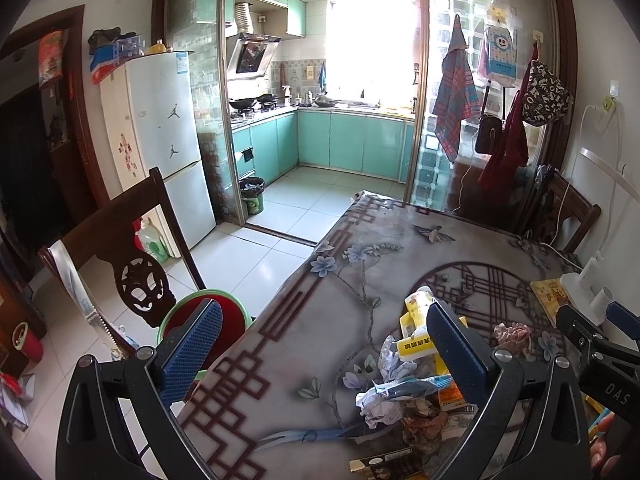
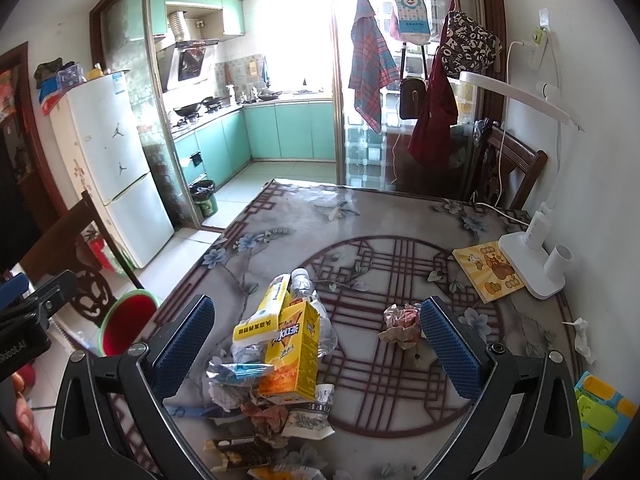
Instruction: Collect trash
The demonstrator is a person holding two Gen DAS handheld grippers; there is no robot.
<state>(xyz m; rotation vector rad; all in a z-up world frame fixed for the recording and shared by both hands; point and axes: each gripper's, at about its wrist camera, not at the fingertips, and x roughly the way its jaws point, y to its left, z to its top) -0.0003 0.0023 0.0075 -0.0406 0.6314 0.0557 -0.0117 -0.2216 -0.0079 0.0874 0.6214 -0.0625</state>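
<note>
A heap of trash lies on the flowered table [image 2: 400, 216]: a yellow drink carton [image 2: 294, 354], a white and yellow box [image 2: 264, 312], a clear plastic bottle [image 2: 304, 284], crumpled papers and wrappers [image 2: 276, 416]. A separate crumpled paper ball [image 2: 402, 320] lies to the right, close to my right gripper's right finger. My right gripper [image 2: 316, 350] is open above the heap. My left gripper [image 1: 326, 354] is open and empty at the table's left edge, with the heap [image 1: 400, 396] by its right finger. A red basin with a green rim [image 1: 208, 320] stands beside the table on the left.
A white desk lamp [image 2: 532, 264], a white cylinder [image 2: 558, 262] and a yellow booklet [image 2: 490, 274] are at the table's right. A tissue scrap [image 2: 580, 336] lies near the wall. A dark wooden chair [image 1: 132, 264] stands at left, another [image 2: 508, 168] at the far side.
</note>
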